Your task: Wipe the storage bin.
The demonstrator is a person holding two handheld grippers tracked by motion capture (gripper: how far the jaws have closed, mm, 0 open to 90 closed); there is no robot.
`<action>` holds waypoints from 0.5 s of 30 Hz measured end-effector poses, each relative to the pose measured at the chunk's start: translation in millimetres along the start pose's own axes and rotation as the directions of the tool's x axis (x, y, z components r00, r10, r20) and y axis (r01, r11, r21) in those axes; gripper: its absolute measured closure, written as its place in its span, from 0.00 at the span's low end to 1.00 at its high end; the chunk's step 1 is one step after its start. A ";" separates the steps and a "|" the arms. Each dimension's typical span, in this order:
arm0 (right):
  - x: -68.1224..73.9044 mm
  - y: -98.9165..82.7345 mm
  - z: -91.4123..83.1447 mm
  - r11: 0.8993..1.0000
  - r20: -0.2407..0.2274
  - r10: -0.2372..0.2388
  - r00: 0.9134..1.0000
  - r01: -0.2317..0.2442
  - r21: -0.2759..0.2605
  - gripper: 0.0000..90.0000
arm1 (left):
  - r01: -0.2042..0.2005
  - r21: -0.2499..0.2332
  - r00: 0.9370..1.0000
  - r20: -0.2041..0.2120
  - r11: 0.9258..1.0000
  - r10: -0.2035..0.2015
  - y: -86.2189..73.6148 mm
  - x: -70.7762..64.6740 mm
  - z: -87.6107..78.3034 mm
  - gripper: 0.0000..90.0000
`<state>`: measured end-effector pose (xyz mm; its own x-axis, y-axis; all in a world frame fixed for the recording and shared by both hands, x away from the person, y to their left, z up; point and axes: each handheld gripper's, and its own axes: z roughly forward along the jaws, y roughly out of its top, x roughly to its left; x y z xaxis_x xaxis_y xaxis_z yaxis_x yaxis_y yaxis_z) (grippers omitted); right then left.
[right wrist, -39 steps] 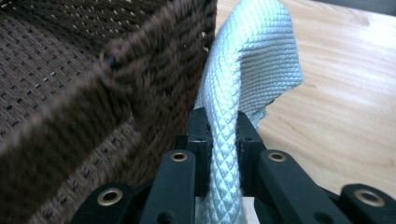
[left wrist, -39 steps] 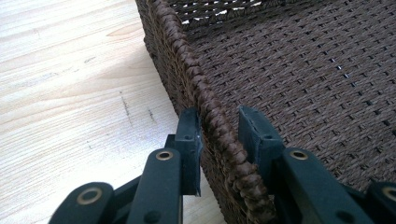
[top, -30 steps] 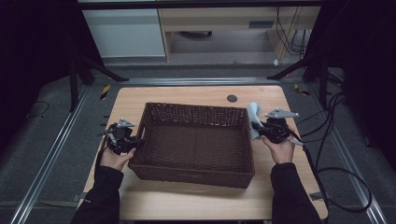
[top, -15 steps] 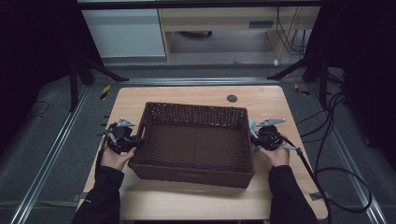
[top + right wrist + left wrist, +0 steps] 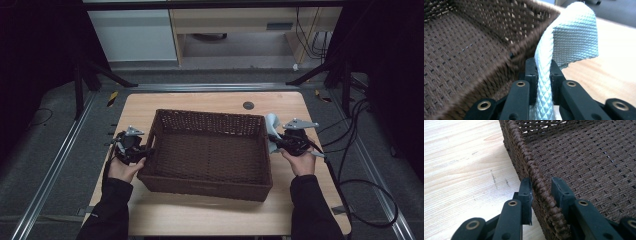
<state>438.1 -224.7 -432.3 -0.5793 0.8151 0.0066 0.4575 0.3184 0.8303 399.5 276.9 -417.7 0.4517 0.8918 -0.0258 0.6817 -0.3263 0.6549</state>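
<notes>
Basket (image 5: 210, 150) fills table (image 5: 200, 215) centre, walls blocking both sides. Free strips along front edge, back edge and right edge. Basket inside open from above. Grommet (image 5: 248, 105) near back edge.

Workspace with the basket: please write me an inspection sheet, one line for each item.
Surface: light wooden table, with a dark round spot near the far edge.
Job's things: brown woven basket in the middle; pale textured cloth at its right side.
Clutter: nothing seen.
Grippers: left claw straddles the basket's left rim; right claw is shut on the cloth.
Cables: black cables trail right of the table.
Surroundings: metal rails and cabinets behind.
</notes>
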 end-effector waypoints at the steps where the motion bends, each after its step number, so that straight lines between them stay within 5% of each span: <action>1: 0.5 1.1 -0.7 1.000 -0.003 -0.006 1.000 0.006 -0.002 0.91 | 0.001 0.000 1.000 -0.001 1.000 -0.001 0.1 -0.1 0.0 0.78; 5: 0.3 -3.2 4.4 0.999 -0.006 -0.023 1.000 0.023 0.036 0.91 | 0.006 0.000 1.000 -0.003 1.000 -0.006 1.5 0.1 1.0 0.79; 15: -2.7 -33.7 26.3 0.985 -0.018 0.023 1.000 -0.019 0.173 0.91 | -0.017 -0.002 1.000 -0.004 1.000 0.017 5.1 1.7 3.8 0.77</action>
<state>442.0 -224.9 -474.9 -0.5805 0.8135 0.0353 0.5782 0.3813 0.7213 405.9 275.6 -417.2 0.4610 0.8873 -0.0115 0.6727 -0.3410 0.6566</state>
